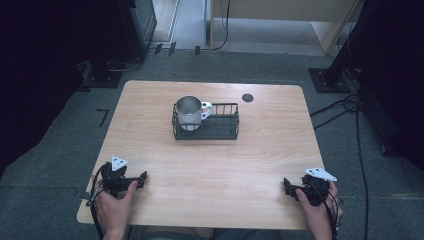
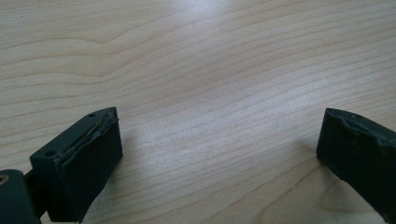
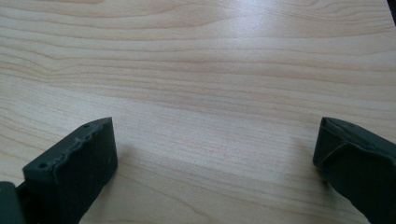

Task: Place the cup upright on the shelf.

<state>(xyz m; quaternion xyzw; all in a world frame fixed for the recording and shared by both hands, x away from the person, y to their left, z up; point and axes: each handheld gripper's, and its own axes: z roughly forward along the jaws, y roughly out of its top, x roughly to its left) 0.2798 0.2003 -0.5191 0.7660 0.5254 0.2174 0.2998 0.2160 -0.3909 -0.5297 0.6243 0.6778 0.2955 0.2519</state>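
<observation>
A metal mug (image 1: 190,112) with a white handle stands upright in the left end of a black wire basket (image 1: 222,127) at the table's middle back. My left gripper (image 1: 142,178) rests near the front left corner of the table, held in a hand, far from the basket. In the left gripper view its jaws stand wide apart over bare wood, so the left gripper (image 2: 219,140) is open and holds nothing. My right gripper (image 1: 287,186) lies near the front right edge. The right gripper view shows the right gripper (image 3: 215,144) open over bare wood too.
The light wooden table (image 1: 210,170) has a small dark round disc (image 1: 247,97) near its back right. Cables and dark stands lie on the grey floor beyond the table and to its right.
</observation>
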